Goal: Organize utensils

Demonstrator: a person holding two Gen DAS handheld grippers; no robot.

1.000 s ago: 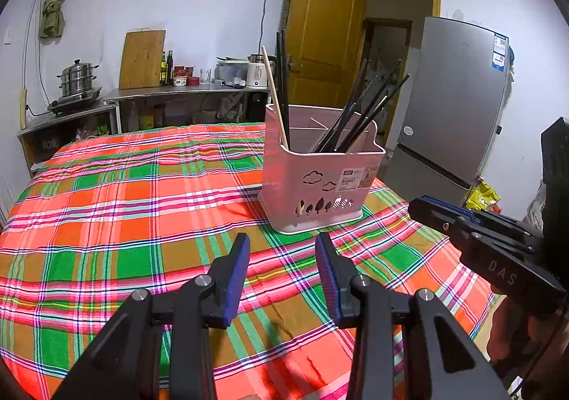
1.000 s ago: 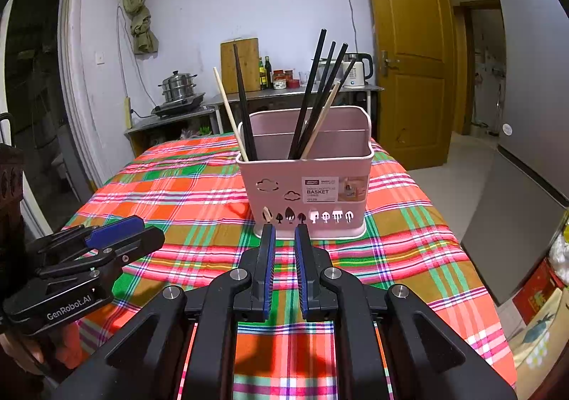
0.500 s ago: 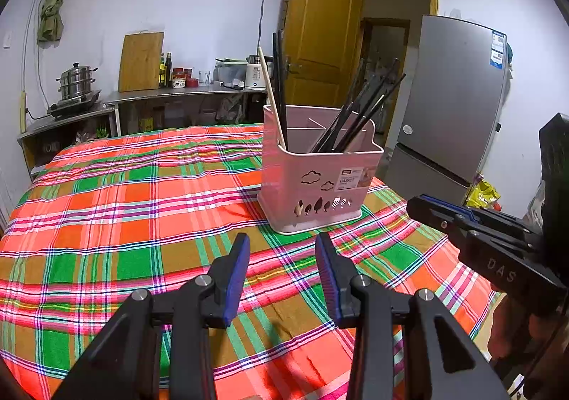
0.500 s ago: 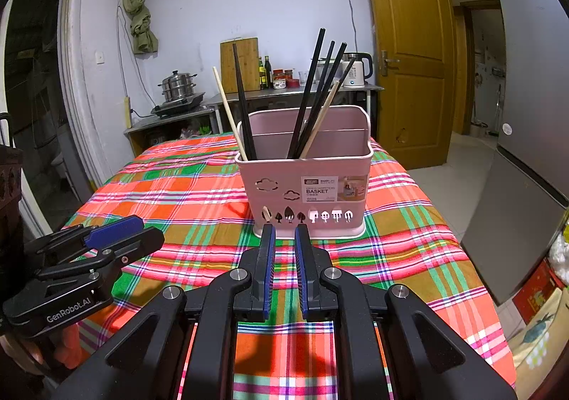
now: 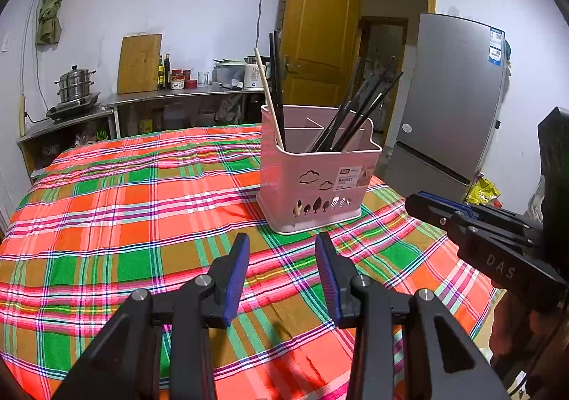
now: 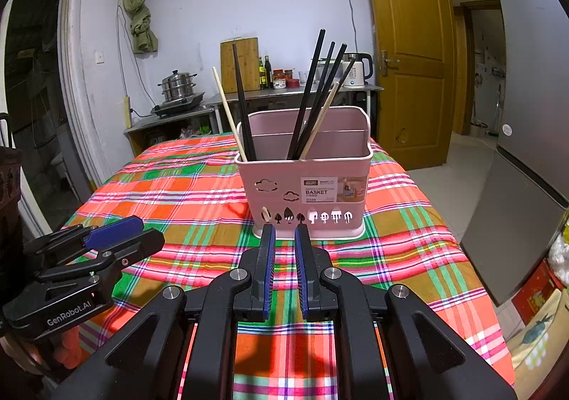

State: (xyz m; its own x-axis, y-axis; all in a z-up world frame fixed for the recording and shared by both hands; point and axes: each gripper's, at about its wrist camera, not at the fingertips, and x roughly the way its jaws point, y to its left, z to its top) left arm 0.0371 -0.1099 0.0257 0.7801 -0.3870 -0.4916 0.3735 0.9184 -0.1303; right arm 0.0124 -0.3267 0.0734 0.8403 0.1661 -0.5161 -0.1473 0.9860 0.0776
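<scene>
A pink utensil basket [image 5: 313, 186] [image 6: 302, 183] stands upright on the plaid tablecloth [image 5: 124, 208]. Several black chopsticks [image 5: 355, 115] [image 6: 313, 87] lean in its right part. A pale wooden chopstick [image 5: 268, 94] [image 6: 225, 108] and a black one [image 6: 242, 97] lean at its left end. My left gripper [image 5: 281, 243] [image 6: 121, 236] hovers open over the cloth, short of the basket, with nothing between its blue pads. To its right my right gripper [image 6: 284, 232] [image 5: 437, 208] points at the basket's front. Its pads stand a narrow gap apart around nothing.
A grey fridge [image 5: 451, 97] [image 6: 530, 136] stands right of the table, close to its edge. Behind the table runs a steel counter [image 5: 170, 99] with a steamer pot [image 6: 177, 85], cutting board [image 5: 140, 63], bottles and a kettle [image 6: 355, 70]. A wooden door [image 6: 402, 44] stands open.
</scene>
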